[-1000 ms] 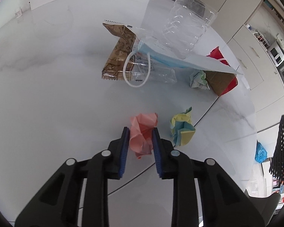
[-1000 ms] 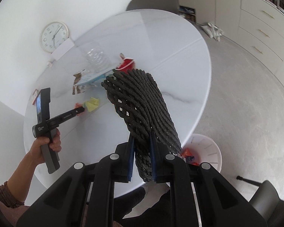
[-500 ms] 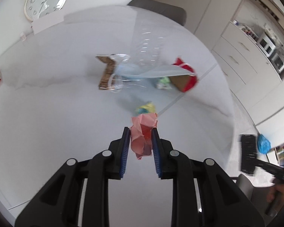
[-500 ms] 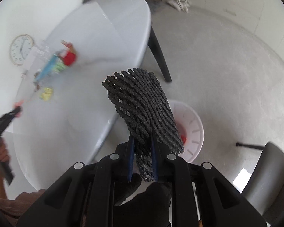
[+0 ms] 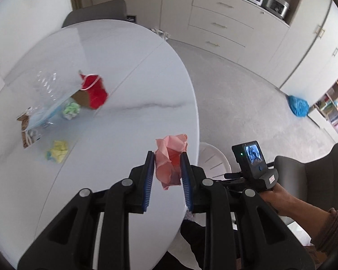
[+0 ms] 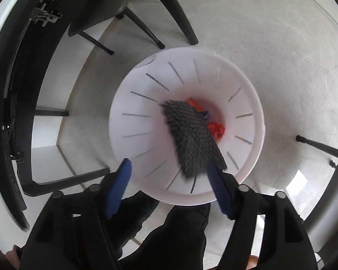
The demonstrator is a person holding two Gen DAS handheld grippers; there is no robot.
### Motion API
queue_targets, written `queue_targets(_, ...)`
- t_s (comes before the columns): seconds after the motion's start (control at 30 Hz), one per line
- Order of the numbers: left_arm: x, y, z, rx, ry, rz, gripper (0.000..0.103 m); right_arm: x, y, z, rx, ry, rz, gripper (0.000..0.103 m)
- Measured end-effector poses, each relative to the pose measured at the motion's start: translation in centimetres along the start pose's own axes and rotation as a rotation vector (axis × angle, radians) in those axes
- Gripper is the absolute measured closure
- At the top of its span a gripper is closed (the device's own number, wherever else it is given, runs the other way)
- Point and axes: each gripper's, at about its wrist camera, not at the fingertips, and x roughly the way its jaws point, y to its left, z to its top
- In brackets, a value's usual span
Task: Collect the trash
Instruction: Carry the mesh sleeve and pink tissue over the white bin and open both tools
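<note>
- Our left hand-held gripper (image 5: pixel 166 175) is clamped on a crumpled pink paper (image 5: pixel 171 157), held up over the near edge of the white counter (image 5: pixel 133 85).
- Our right hand-held gripper (image 6: pixel 171 189) is spread wide over the white bin (image 6: pixel 133 121) on the floor.
- The black mesh net (image 6: pixel 192 138) sits loose between the fingers, blurry, above the bin's red scraps (image 6: pixel 216 130).
- Yellow wad (image 5: pixel 57 151), green wad (image 5: pixel 71 110) and red bag (image 5: pixel 94 93) lie on the counter.
</note>
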Motion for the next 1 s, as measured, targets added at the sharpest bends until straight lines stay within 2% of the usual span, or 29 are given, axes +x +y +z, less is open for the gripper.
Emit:
queue_targets(0.1,2.4,-3.9,0.7,0.073,0.036,-0.017,0.079,-2.6,-1.1,-0.3,-0.013,-0.038,0.01,0.02)
queue_targets(0.23,6.0,-8.0,0.9,0.127,0.101,-0.018,0.079,-8.4,-3.4,-1.6,0.001,-0.137,-0.016,0.015)
queue_targets(0.4,10.2,-10.9,0.4,0.145,0.206,-0.016,0.079,-15.4,-7.0,-3.6,0.041,-0.26,-0.065,0.01)
queue_targets(0.5,12.5,-12.2,-0.3,0.171,0.277,-0.016,0.076,-17.6,-8.8,-4.5,0.081,-0.293,-0.074,0.01)
queue_targets(0.53,13.5,-12.6,-0.6,0.178,0.311,-0.015,0.064,-18.1,-9.5,-4.7,0.093,-0.297,-0.075,0.01)
queue_targets(0.57,14.0,-13.0,-0.9,0.18,0.327,-0.011,0.047,-18.4,-10.1,-4.9,0.105,-0.302,-0.073,0.01)
queue_targets(0.63,14.7,-13.6,-1.3,0.19,0.335,0.01,0.036,-18.8,-10.9,-5.2,0.126,-0.308,-0.059,0.01)
queue_targets(0.73,14.7,-14.4,-1.5,0.203,0.348,0.019,0.026,-18.8,-11.4,-5.8,0.145,-0.309,-0.043,0.01)
queue_targets(0.87,13.1,-14.9,-1.1,0.203,0.304,0.018,0.015,-19.3,-11.7,-6.0,0.154,-0.311,-0.039,0.01)
queue_targets(1.0,11.4,-14.6,-0.1,0.167,0.264,0.011,0.013,-19.6,-11.2,-6.0,0.151,-0.318,-0.03,0.01)
